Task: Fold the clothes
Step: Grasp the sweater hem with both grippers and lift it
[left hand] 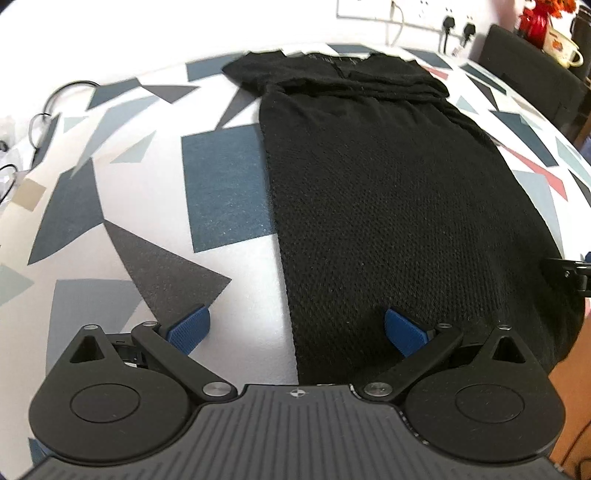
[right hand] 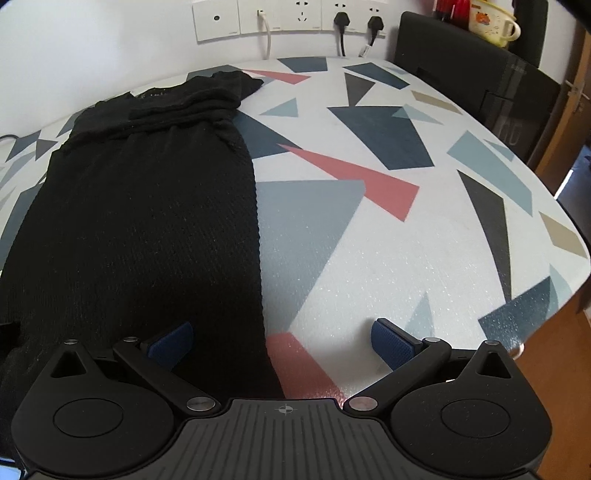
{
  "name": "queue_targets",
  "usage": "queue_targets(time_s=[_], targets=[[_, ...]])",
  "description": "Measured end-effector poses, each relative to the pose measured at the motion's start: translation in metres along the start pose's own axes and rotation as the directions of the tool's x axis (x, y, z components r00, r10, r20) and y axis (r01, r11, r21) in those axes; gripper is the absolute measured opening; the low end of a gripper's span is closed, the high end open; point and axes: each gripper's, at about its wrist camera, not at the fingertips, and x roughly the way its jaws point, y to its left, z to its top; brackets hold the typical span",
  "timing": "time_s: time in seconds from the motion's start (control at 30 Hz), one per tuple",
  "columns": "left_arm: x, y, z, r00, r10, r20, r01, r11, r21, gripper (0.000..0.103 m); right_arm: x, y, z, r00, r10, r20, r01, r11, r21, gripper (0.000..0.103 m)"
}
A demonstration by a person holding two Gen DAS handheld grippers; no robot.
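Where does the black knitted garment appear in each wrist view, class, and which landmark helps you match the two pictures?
Left wrist view: the black garment runs from centre to right, bottom edge to far table edge.
Right wrist view: it fills the left half, its right edge near centre.
Shared landmark: the cream mug at top right in both.

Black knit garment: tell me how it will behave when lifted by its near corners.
The black knit garment probably drapes limply, since it lies flat on the patterned tablecloth. Its coarse weave likely grips the blue pads. Its folded sleeves may slip open.
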Motion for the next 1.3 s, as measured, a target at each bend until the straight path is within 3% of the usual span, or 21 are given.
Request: queue_targets(time_s=[0.27, 0.43, 0.5, 0.57, 0.67, 0.77, 0.83, 0.9, 0.93, 0.97, 1.03, 1.13, 1.3], targets=[[-0.001, 0.0, 0.003, 1.0, -0.001, -0.03, 0.001, 1.0, -0.005, 0.103, -0.004, -0.005, -0.002, 0.999, 0.051, -0.015, -0.052, 0.998, -0.041, 0.102], [-0.01, 0.008, -0.002, 0.995, -0.071, -0.076, 0.072, 0.997, 0.003, 0.102, -0.021, -0.019, -0.019, 0.991, 0.135, 0.004, -0.135, 0.991, 0.006, 0.1], [-0.019, 0.01, -0.01, 0.991, -0.115, -0.066, 0.114, 0.993, -0.012, 0.094, -0.027, -0.02, -0.025, 0.989, 0.149, 0.001, -0.149, 0.989, 0.01, 0.08], [-0.027, 0.01, -0.017, 0.989, -0.136, -0.055, 0.135, 0.991, -0.019, 0.082, -0.031, -0.021, -0.031, 0.987, 0.161, 0.001, -0.161, 0.987, 0.0, 0.075], [-0.033, 0.008, -0.022, 0.984, -0.166, -0.062, 0.163, 0.986, -0.046, 0.075, -0.034, -0.015, -0.037, 0.985, 0.172, -0.001, -0.172, 0.984, -0.036, 0.068], [-0.035, -0.001, -0.024, 0.97, -0.23, -0.075, 0.225, 0.972, -0.061, 0.072, -0.037, -0.001, -0.042, 0.989, 0.145, 0.024, -0.142, 0.984, -0.109, 0.047], [-0.035, -0.011, -0.024, 0.977, -0.201, -0.073, 0.201, 0.98, -0.016, 0.067, -0.039, 0.009, -0.045, 0.989, 0.138, 0.052, -0.129, 0.98, -0.148, 0.039], [-0.036, -0.02, -0.024, 0.987, -0.146, -0.065, 0.148, 0.988, 0.031, 0.043, -0.041, 0.015, -0.044, 0.988, 0.143, 0.066, -0.132, 0.98, -0.153, 0.024], [-0.036, -0.021, -0.023, 0.989, -0.13, -0.067, 0.133, 0.991, 0.034, 0.024, -0.041, 0.016, -0.043, 0.986, 0.152, 0.066, -0.14, 0.979, -0.148, 0.019], [-0.036, -0.018, -0.021, 0.989, -0.128, -0.075, 0.13, 0.991, 0.019, 0.015, -0.041, 0.016, -0.041, 0.984, 0.166, 0.063, -0.156, 0.979, -0.133, 0.01], [-0.034, -0.009, -0.019, 0.985, -0.149, -0.087, 0.147, 0.989, -0.033, 0.007, -0.039, 0.01, -0.037, 0.978, 0.202, 0.046, -0.198, 0.977, -0.076, 0.007], [-0.034, 0.005, -0.019, 0.983, -0.169, -0.078, 0.16, 0.981, -0.111, 0.005, -0.038, -0.005, -0.033, 0.968, 0.247, 0.034, -0.247, 0.969, 0.007, 0.006], [-0.042, 0.006, -0.022, 0.99, -0.138, -0.015, 0.136, 0.987, -0.09, 0.004, -0.042, -0.024, -0.037, 0.957, 0.283, 0.06, -0.288, 0.952, 0.101, 0.005]])
